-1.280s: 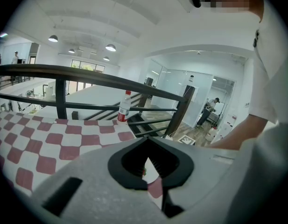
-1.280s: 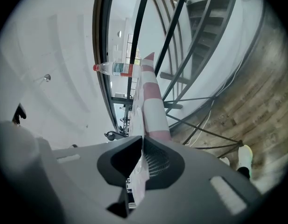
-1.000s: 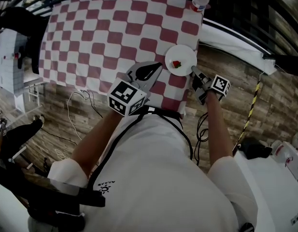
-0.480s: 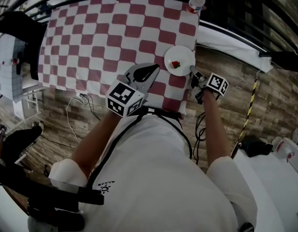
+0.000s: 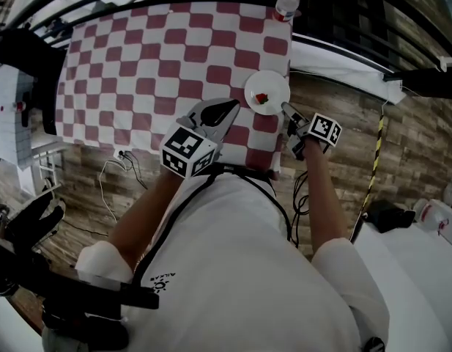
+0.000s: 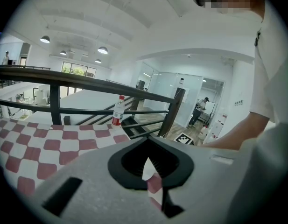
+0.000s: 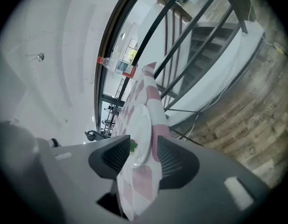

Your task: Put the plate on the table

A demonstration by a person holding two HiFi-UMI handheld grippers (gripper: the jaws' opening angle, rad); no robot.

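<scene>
The plate (image 5: 267,92) lies flat near the worktop's (image 5: 138,57) right edge, its rim between the right tongs (image 5: 286,109), whose jaws have just been spreading clear. A straight, level retreat should avoid nudging it. The left tongs (image 5: 224,113) are pressed together, empty.

We see 1 small round white plate (image 5: 272,86) lying flat on the table (image 5: 152,57), whose top is covered by a red-and-white checked cloth (image 5: 123,86). The plate sits at the cloth's right-hand edge, roughly midway between the far and near ends, its rim reaching about to that edge. In the right gripper view the plate (image 7: 143,125) shows edge-on, shallow and glossy. It carries 1 small red piece (image 5: 263,98) with a bit of green, near its middle.
</scene>
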